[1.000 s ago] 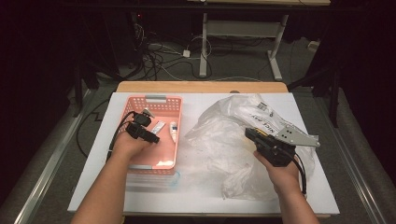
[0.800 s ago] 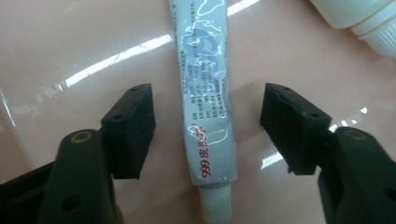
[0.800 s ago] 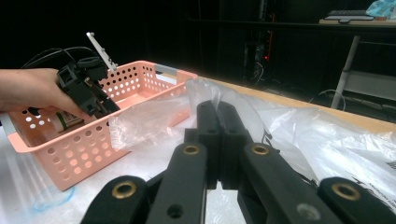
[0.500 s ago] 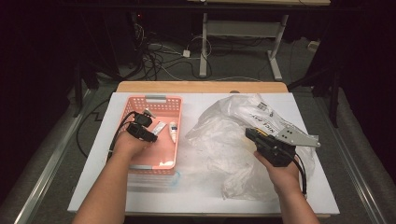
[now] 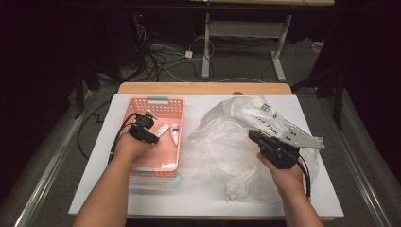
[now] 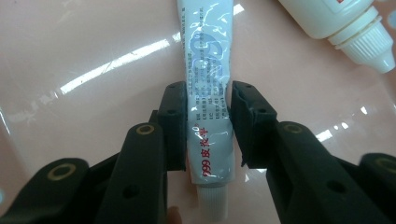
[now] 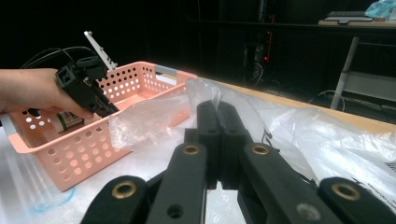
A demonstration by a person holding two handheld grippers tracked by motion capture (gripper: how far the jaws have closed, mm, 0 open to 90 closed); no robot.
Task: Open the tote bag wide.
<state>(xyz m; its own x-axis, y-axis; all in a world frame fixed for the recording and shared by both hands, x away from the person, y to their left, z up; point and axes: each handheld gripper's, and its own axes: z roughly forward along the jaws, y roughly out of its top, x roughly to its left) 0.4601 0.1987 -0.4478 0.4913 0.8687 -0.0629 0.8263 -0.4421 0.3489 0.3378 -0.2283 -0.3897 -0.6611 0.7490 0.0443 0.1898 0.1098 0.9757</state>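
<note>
My left gripper (image 6: 208,126), frame centre, has just closed, clamping the ointment tube (image 6: 208,93) to lift it from the basket (image 5: 142,168), while my right gripper (image 7: 217,140) pinches the plastic bag (image 7: 299,135) shut-jawed, presumably to steady it.

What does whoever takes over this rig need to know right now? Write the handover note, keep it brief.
Left gripper: inside the pink basket, jaws just been closing, pads now on the ointment tube, which lies flat on the basket floor.
Right gripper: shut on a fold of the plastic bag on the table.
Also in the basket: a white bottle beside the tube.
Done: tube gripped.
Left: probably lift the tube and move it to the bag; not yet lifted.
</note>
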